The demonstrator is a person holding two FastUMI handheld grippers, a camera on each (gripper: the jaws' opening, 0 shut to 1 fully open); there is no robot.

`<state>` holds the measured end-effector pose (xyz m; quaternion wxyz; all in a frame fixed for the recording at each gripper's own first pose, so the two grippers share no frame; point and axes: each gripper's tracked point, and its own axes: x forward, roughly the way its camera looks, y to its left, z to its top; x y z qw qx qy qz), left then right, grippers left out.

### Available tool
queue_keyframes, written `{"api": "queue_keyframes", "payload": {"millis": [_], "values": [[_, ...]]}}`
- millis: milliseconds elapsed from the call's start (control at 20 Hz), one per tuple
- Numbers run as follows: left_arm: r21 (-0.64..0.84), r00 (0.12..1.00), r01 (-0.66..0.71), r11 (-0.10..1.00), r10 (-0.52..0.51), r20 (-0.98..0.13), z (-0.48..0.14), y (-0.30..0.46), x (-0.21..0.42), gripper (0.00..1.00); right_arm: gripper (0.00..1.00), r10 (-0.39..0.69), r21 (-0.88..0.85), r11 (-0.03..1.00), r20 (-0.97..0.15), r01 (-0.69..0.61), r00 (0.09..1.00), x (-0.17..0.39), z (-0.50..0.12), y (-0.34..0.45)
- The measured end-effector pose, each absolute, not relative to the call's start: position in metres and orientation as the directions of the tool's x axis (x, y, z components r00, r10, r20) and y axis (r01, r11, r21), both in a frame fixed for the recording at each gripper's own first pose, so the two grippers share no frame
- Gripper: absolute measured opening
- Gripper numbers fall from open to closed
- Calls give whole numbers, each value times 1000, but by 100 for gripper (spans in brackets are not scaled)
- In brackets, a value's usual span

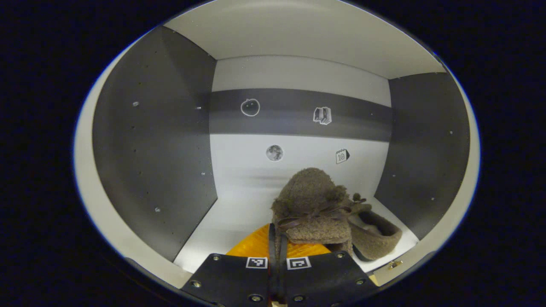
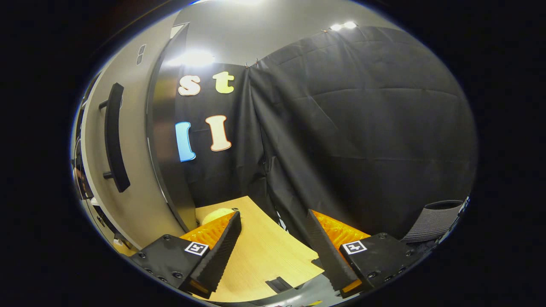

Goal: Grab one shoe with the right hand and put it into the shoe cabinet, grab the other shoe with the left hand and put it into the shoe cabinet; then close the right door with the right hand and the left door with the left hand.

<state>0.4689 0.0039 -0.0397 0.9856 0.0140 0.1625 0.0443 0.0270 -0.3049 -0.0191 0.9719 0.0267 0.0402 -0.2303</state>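
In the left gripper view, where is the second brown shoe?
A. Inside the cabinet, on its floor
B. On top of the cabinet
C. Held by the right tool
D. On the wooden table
A: the second shoe lies on the cabinet floor, beside the held shoe.

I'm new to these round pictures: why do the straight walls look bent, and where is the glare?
Left gripper view: the fisheye lens bows the cabinet walls; even, soft light, with the shoe sharp. Right gripper view: the door curves too, and ceiling lights blow out, glaring off the door's edge.
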Motion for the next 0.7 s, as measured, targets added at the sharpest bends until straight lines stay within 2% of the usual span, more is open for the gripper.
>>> {"api": "queue_keyframes", "payload": {"millis": [100, 150, 200, 250, 350, 400, 450, 550, 600, 650, 700], "values": [[52, 945, -98, 994, 109, -307, -43, 8, 485, 1, 92, -462, 38, 883, -98, 467, 881, 24, -22, -309], [49, 947, -97, 994, 108, -303, -44, 8, 492, 1, 97, -474, 45, 876, -99, 480, 875, 24, -21, -312], [51, 946, -93, 994, 104, -307, -48, 9, 500, 1, 97, -480, 60, 871, -99, 487, 872, 24, -20, -313], [56, 944, -95, 994, 108, -311, -52, 11, 506, 1, 92, -483, 75, 868, -100, 491, 870, 24, -21, -313], [62, 939, -98, 993, 112, -324, -60, 12, 512, 1, 92, -486, 80, 866, -101, 494, 868, 24, -22, -313], [50, 937, -96, 994, 107, -333, -65, 11, 512, 1, 97, -487, 73, 866, -103, 495, 867, 25, -24, -314], [39, 934, -93, 995, 101, -342, -69, 10, 515, 1, 92, -486, 65, 867, -106, 493, 868, 24, -24, -315], [39, 932, -104, 994, 111, -344, -75, 12, 516, 1, 92, -488, 59, 866, -111, 496, 866, 24, -27, -315], [47, 928, -104, 993, 114, -354, -80, 13, 512, 3, 97, -489, 63, 865, -115, 498, 865, 25, -27, -315], [48, 927, -88, 995, 100, -362, -84, 10, 511, 9, 97, -491, 70, 863, -120, 500, 863, 25, -28, -315], [50, 925, -73, 996, 86, -371, -87, 7, 510, 6, 92, -493, 80, 860, -124, 503, 861, 24, -29, -314]]}}
